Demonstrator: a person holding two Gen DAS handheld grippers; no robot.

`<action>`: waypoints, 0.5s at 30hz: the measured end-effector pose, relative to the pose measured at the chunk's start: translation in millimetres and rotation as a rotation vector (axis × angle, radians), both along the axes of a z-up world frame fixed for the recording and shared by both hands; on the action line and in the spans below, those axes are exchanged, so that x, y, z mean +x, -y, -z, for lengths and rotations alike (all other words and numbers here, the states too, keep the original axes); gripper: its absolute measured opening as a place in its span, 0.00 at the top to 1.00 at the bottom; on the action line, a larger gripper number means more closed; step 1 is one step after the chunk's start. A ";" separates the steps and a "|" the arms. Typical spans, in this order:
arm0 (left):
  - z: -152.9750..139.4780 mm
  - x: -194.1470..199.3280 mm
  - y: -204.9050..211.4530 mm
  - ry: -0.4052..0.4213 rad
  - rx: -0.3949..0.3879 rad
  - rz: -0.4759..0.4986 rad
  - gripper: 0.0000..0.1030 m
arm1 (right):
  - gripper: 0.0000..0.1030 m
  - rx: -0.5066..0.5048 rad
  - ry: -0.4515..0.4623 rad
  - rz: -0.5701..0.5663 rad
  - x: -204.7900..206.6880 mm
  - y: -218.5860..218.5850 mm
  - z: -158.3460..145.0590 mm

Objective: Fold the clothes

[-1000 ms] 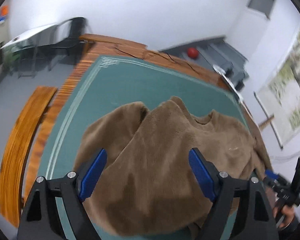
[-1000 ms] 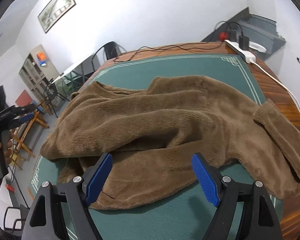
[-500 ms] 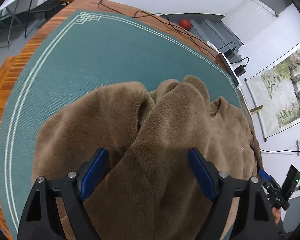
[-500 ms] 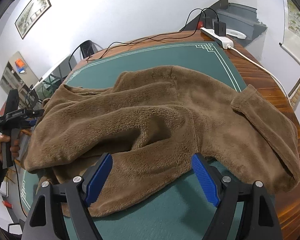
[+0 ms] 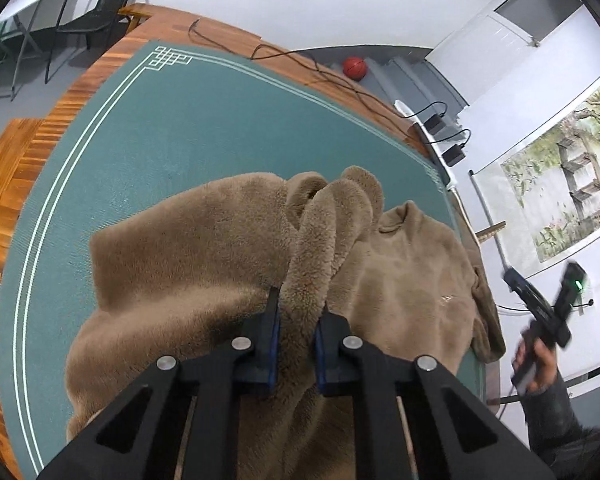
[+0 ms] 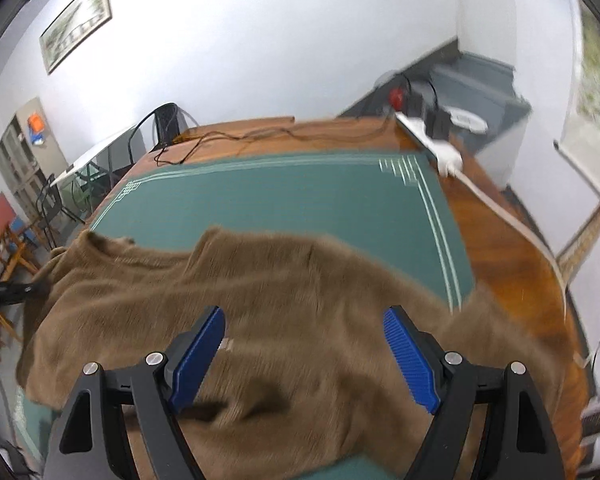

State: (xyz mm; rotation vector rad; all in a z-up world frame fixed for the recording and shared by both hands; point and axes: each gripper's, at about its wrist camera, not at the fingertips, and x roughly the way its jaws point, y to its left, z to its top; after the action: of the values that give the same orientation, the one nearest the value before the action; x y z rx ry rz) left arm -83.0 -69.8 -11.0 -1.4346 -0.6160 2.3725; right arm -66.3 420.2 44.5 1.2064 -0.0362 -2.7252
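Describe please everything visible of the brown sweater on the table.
The brown sweater is one fleecy, plush garment, rumpled and unfolded, lying on the green mat. Its round collar points toward the far side, with a small pale mark on the chest. The left claw is shut on a raised ridge of its fabric. The right claw is open above it.

Wooden table (image 5: 100, 76) w/ green mat (image 5: 204, 120) covering most of top. Brown fleece top (image 5: 180, 264) lies rumpled on mat, one edge spilling onto bare wood at right. Black cable (image 5: 320, 76) and white power strip (image 6: 432, 142) on far wood edge.
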 end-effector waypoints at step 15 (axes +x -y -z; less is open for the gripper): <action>-6.7 -1.4 -1.7 -0.022 -0.006 0.022 0.86 | 0.19 -0.024 0.263 -0.213 -138.4 -3.5 76.6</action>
State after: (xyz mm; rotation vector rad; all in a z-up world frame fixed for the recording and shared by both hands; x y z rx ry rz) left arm -84.3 -68.1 -4.2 -1.4079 -0.5850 2.3718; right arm -204.7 423.7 -32.1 1.4630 0.0259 -2.3658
